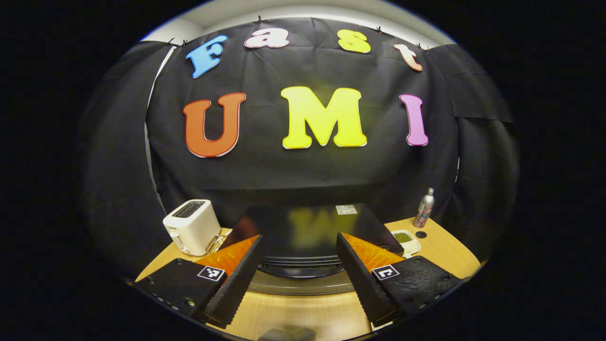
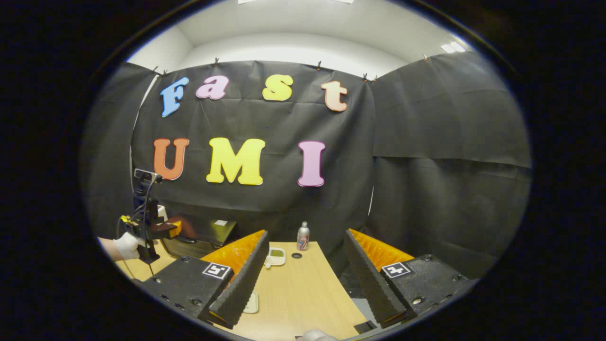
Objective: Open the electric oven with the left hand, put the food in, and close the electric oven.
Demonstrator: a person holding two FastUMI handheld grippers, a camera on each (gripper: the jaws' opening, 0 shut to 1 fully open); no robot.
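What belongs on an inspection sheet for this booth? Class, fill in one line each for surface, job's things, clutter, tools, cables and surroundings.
Surface: wooden table, bare in front of the right tool.
Job's things: black oven, door closed, handle facing the left tool; white dish of green food right of it.
Clutter: white toaster left of the oven; spray bottle and a small dark cap behind the dish.
Tools: left tool open, at the oven front; right tool open, empty, over the table.
Cables: thin wires on the left tool.
Surroundings: black cloth wall; white ceiling.
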